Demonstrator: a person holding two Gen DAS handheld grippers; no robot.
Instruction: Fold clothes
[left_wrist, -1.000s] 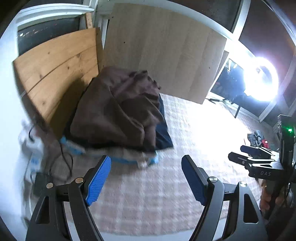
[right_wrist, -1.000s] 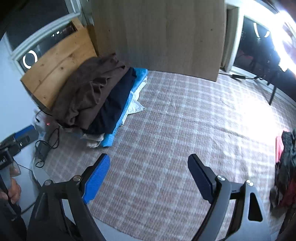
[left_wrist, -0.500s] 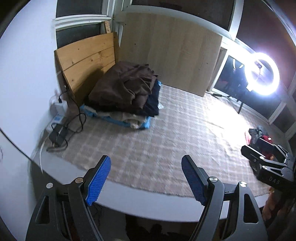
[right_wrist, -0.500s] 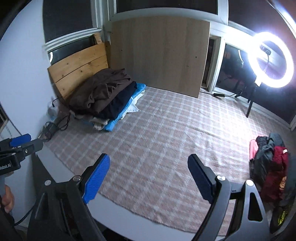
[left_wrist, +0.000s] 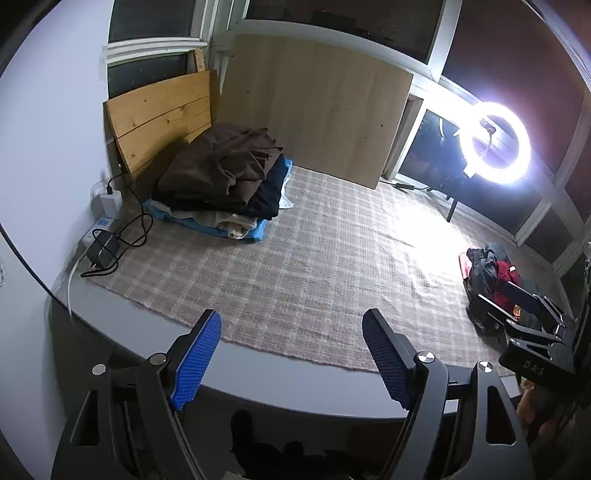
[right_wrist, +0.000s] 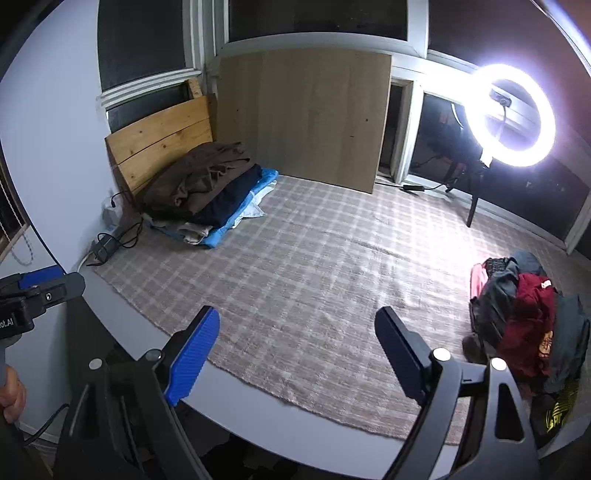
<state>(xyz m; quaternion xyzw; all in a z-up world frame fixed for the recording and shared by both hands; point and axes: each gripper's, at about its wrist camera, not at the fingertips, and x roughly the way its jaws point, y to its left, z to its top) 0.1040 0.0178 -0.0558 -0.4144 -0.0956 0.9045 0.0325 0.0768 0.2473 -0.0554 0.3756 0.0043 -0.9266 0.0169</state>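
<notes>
Both grippers, left gripper and right gripper, hang wide open, holding nothing. Two piles: folded stack running lengthwise toward the plank, and one jumbled heap.

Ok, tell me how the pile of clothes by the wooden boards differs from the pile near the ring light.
The folded stack lies flat in neat layers, brown on top, then dark navy, beige and blue beneath; the unfolded heap is a crumpled mound with no layers. The folded stack sits at the far left corner against the wooden boards; the unfolded heap sits at the checked cloth's right edge. The heap shows dark red and pink; the stack shows none. Both rest on the same table, untouched by either hand-held gripper.
</notes>
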